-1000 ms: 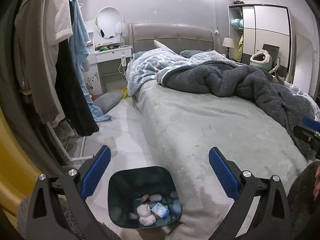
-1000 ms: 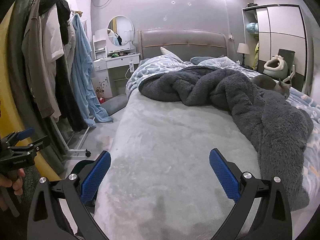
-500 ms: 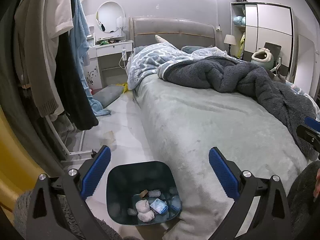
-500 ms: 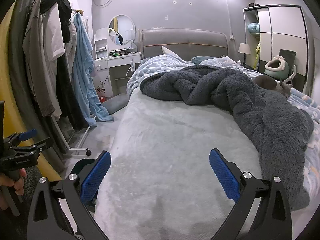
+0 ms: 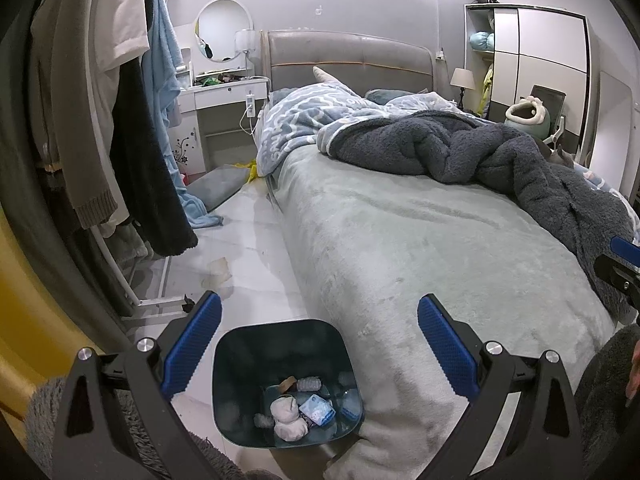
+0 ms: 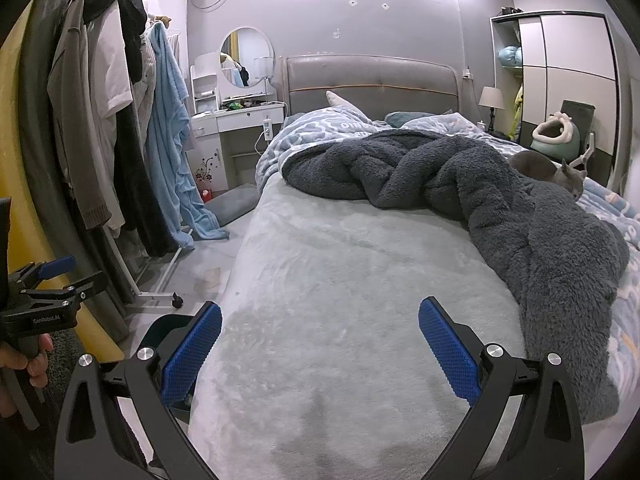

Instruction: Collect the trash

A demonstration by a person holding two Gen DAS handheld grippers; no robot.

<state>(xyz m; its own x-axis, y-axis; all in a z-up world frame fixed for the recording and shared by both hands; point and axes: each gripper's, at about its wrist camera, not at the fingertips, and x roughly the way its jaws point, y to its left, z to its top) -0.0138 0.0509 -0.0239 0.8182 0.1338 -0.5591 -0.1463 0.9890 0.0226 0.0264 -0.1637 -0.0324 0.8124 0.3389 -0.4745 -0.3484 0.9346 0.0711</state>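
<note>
Item: left gripper [image 5: 319, 344]. You held it empty, jaws spread wide, above the bin [image 5: 280, 384]. Over the last second its view had dipped and drawn back slightly, so the bin sat higher and fuller in the left wrist view and more floor showed beside the bed [image 5: 420, 248]. Judged meaning: you were scanning for what was left, not reaching.

Item: right gripper [image 6: 320, 350]. Empty too, jaws equally wide, over the foot of the bed; its view had barely shifted.

Item: bin. Dark teal, on the floor against the bed's near corner, mouth opening straight up, long axis vertical. Inside lay a crumpled tissue wad [image 5: 286, 418], a small blue packet [image 5: 318, 414] and other scraps too small to name.

Item: loose trash. Pale crumpled scraps [image 5: 218, 272] lay flat on the floor tiles near the clothes rack [image 5: 132, 280], well apart from the bin; no clear long axis could be read. Judged uncollected, and your likely next target.
</note>
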